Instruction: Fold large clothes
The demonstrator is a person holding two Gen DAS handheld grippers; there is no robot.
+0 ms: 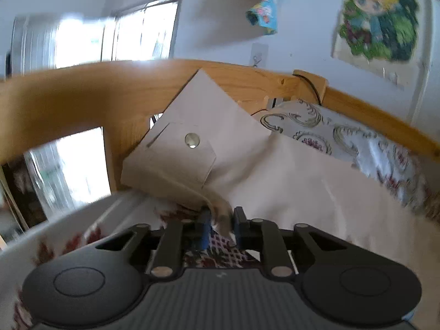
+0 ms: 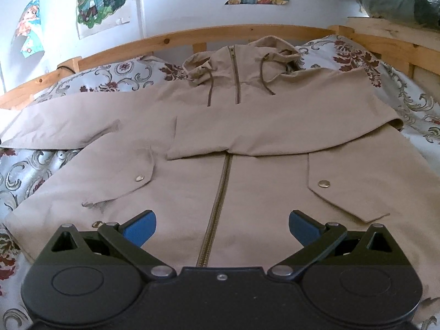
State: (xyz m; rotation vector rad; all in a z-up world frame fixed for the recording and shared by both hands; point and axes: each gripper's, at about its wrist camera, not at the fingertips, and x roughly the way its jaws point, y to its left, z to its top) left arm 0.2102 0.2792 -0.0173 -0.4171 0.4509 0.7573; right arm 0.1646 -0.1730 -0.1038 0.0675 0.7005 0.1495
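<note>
The beige jacket (image 2: 225, 143) lies front-up across the patterned bedspread (image 2: 33, 165), hood toward the wooden bed rail (image 2: 170, 37); one sleeve is folded over the chest, the other reaches toward the left edge of the right wrist view; bare bedspread shows on both sides of it. The right gripper (image 2: 222, 227) hovers released over the hem, its jaws wide either side of the one zipper (image 2: 217, 211). The left gripper (image 1: 220, 224) has its jaws drawn close around a lifted corner of the jacket, cloth between the pads, whether pinched tight I cannot tell. Two snap pockets; two drawcords; three posters (image 2: 96, 0) on the wall.
</note>
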